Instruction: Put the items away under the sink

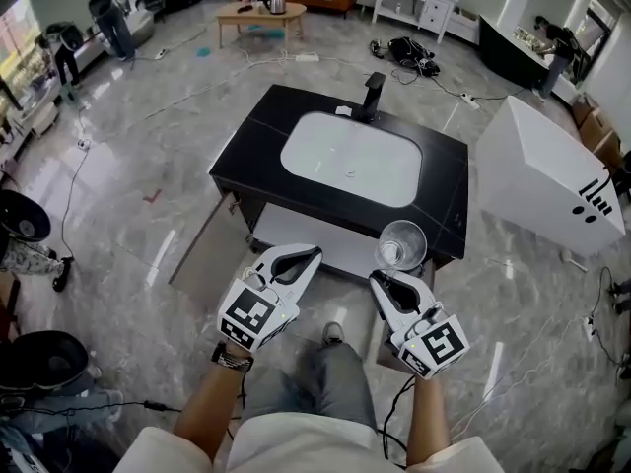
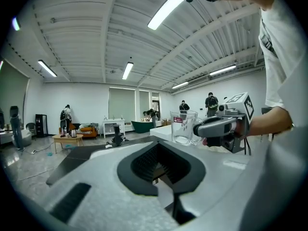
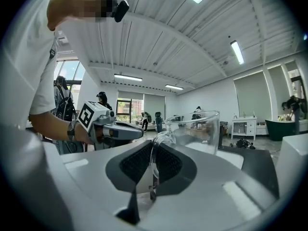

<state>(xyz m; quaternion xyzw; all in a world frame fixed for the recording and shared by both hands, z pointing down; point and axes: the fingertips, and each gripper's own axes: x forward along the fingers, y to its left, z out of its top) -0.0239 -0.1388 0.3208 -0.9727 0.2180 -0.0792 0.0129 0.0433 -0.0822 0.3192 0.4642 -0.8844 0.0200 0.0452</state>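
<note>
Right gripper [image 1: 383,278] pinches the upright glass [image 1: 401,244] by its handle, centre-right. We judge the open cabinet [image 1: 296,233] lies just left. Left gripper [image 1: 314,253] pressed together, empty.

Clear glass mug [image 1: 401,244], red label [image 2: 178,120], in the white right gripper [image 1: 386,276]. Left gripper [image 1: 301,254]: white, black pads [image 2: 144,163], black-and-white square markers [image 1: 251,315]. Ahead of both: black countertop [image 1: 254,138], white basin [image 1: 350,158].
</note>
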